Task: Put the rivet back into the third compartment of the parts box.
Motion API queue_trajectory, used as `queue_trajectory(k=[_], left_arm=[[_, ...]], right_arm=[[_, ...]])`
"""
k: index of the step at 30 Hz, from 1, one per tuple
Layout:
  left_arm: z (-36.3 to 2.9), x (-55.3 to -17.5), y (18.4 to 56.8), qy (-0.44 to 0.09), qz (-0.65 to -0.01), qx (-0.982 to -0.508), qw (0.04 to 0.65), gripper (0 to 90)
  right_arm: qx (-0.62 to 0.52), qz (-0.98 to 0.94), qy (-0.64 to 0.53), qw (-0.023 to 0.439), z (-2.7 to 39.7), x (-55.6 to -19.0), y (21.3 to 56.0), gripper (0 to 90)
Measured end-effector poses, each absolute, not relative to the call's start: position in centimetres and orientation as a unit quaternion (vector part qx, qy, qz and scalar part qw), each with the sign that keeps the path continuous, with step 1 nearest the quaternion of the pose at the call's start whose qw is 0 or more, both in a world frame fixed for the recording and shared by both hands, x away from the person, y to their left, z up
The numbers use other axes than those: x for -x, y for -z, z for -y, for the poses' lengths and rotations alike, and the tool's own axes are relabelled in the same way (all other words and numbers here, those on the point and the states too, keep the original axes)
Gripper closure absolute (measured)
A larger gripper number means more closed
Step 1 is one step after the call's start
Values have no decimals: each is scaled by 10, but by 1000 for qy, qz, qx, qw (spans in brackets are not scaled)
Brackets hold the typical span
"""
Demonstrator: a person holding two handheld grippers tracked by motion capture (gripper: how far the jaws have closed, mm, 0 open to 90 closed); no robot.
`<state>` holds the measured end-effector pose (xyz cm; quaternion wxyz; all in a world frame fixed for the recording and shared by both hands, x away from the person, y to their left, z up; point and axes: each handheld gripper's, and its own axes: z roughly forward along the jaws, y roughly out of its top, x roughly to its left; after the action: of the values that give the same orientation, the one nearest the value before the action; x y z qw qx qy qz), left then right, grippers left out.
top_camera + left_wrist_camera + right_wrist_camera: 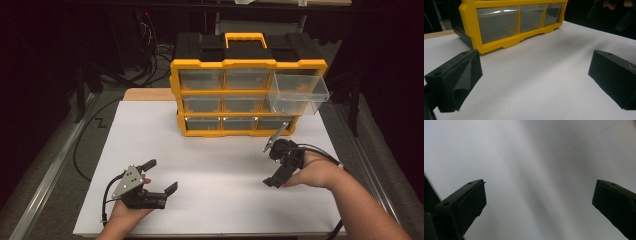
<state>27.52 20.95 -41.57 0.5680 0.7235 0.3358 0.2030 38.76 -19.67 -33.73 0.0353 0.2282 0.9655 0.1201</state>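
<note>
A yellow and black drawer organizer (235,63) stands at the back of the white board (220,160); its top right clear drawer (298,92) is pulled out. My left gripper (161,176) rests at the front left, open, with nothing between its jaws. In the left gripper view it (534,72) faces the organizer's (469,15) bottom row of clear drawers across bare board. My right gripper (274,165) is low over the board at the right, in front of the organizer, tilted down. In the right gripper view it (539,195) stands wide open above bare white board.
Grey carpeted floor and a metal rail (55,165) run along the left of the board. Dark cables (150,60) lie behind the organizer at the back left. A wooden edge (147,94) shows behind the board.
</note>
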Motion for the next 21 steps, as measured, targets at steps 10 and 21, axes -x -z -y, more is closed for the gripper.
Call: queue_trajectory(k=[10, 21], left_arm=[[-211, -276, 417, -209, -355, -724, 553, 3], [-212, -277, 420, -206, -370, -725, 543, 5]], right_arm=[[-225, -965, -133, 31, 191, -391, 399, 0], [-276, -909, -301, 79, 214, -378, 405, 0]])
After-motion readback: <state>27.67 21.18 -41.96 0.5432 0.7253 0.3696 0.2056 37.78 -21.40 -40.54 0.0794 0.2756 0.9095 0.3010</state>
